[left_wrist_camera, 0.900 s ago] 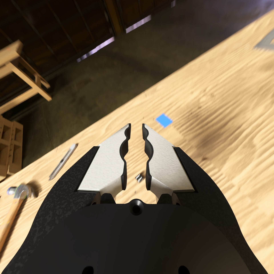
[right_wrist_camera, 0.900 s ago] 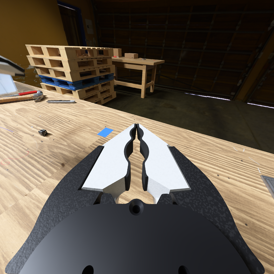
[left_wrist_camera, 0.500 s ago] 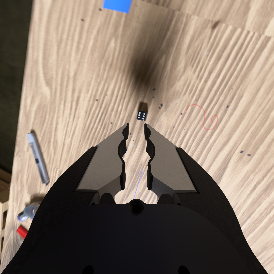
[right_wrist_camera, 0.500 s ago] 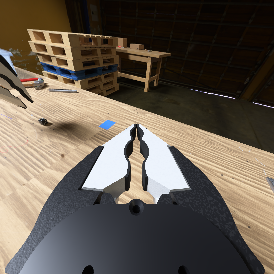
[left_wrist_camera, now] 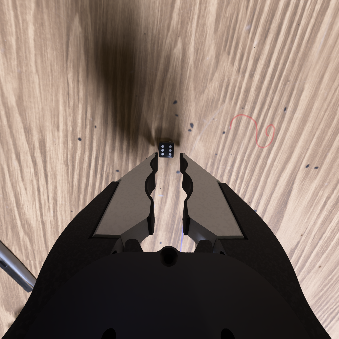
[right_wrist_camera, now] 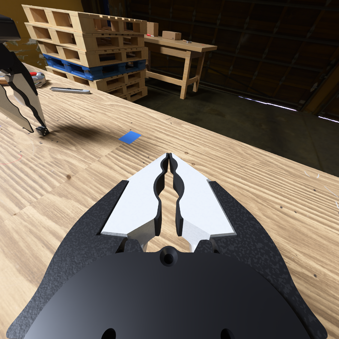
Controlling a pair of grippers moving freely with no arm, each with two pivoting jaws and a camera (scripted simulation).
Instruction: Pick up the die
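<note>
Here the left gripper (left_wrist_camera: pixel 169 155) – fingers apart – points at the die (left_wrist_camera: pixel 166 150), a knife (right_wrist_camera: pixel 70 90) and blue square (right_wrist_camera: pixel 129 137) well clear; the right gripper (right_wrist_camera: pixel 168 155) sits closed.

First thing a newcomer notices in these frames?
The black die on the wooden table, six pips up, just ahead of the open left tongs, whose tips straddle it and cast a dark shadow. Then the shut right tongs idle over the table, with a blue square ahead of them and stacked pallets behind.

Stacked wooden pallets (right_wrist_camera: pixel 88 47) with one blue pallet (right_wrist_camera: pixel 95 68), wooden workbench (right_wrist_camera: pixel 181 55), dark floor (right_wrist_camera: pixel 229 111), beyond the fingertips.
</note>
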